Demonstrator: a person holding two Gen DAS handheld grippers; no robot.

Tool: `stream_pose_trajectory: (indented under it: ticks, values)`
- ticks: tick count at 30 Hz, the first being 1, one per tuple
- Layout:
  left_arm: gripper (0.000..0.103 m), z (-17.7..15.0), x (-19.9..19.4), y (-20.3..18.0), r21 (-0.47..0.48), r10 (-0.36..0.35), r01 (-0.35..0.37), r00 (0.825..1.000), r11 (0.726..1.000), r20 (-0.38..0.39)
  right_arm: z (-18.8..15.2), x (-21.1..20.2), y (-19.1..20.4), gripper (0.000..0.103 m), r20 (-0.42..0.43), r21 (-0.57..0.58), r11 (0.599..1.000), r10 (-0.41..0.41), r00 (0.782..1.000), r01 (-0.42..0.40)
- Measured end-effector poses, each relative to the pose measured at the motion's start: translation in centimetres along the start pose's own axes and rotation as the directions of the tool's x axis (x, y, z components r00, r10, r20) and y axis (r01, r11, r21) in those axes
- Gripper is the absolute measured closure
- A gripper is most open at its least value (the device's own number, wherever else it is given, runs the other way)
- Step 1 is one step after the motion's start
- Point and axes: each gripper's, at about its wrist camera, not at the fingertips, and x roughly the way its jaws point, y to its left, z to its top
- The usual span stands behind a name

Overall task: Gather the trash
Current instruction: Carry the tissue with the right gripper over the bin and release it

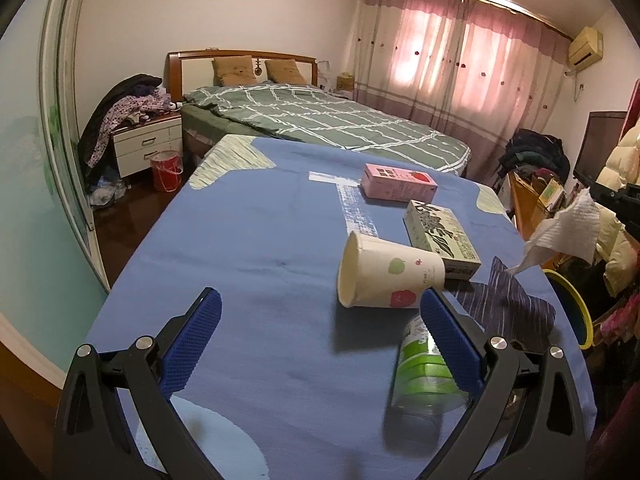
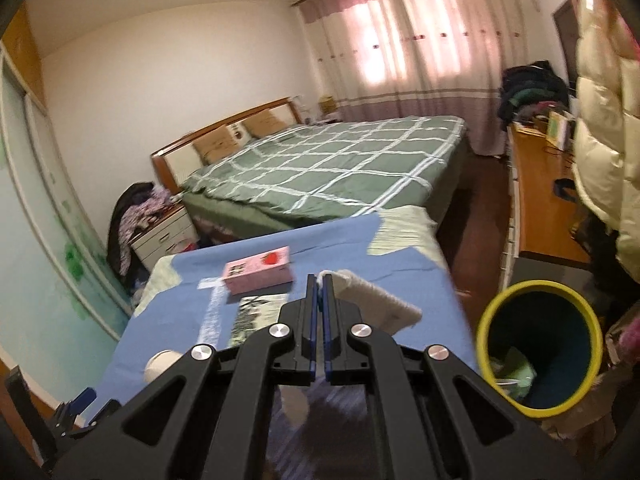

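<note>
Trash items lie on a worktop [image 1: 240, 240] draped in blue cloth, centre of both views. Crumpled white paper towel [image 1: 568, 228]: pinched between the closed blue pads of the right gripper [image 2: 319, 280], hanging at the right edge of the left wrist view, off the worktop's right edge and above the bin. White paper cup with printed apples [image 1: 390, 276]: on its side at centre right, mouth toward the left, with small print that cannot be read. Clear plastic bottle with a green label [image 1: 424, 376]: lying at lower right, partly behind the right finger of the left gripper [image 1: 320, 320], whose jaws stand wide open with nothing between them. Pink rectangular carton with a strawberry picture [image 1: 400, 182]: lying flat toward the far end of the worktop; its lettering is illegible. White box with a dark leaf print [image 1: 440, 236]: between carton and cup, text too small to read. Dark blue cylindrical bin with a yellow rim [image 2: 540, 344]: lower right of the right wrist view, beside the worktop, green scraps inside. Room: bed with green checked cover [image 1: 320, 124] behind the worktop, pink curtains [image 1: 460, 56] at upper right, white bedside cabinet [image 1: 148, 140] and red bucket [image 1: 166, 170] at left.
</note>
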Motion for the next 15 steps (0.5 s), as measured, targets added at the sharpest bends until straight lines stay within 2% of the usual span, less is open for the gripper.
stream_pose_trajectory:
  ticks: [5,9,15]
  values:
    - [0.005,-0.1,0.2,-1.2,0.026,-0.012,0.012,1.000,1.000,-0.011,0.2,-0.9,-3.8,0.101,0.035,0.042,0.993,-0.111,0.993,0.110]
    - [0.005,-0.2,0.3,-1.8,0.040,-0.020,0.021,1.000,0.999,-0.016,0.0,-0.6,-7.4,0.101,0.032,0.091,0.973,-0.214,0.976,0.210]
    - [0.005,-0.2,0.4,-2.5,0.055,-0.021,0.022,1.000,0.998,-0.023,-0.8,0.3,-12.8,0.101,0.002,0.174,0.924,-0.347,0.938,0.341]
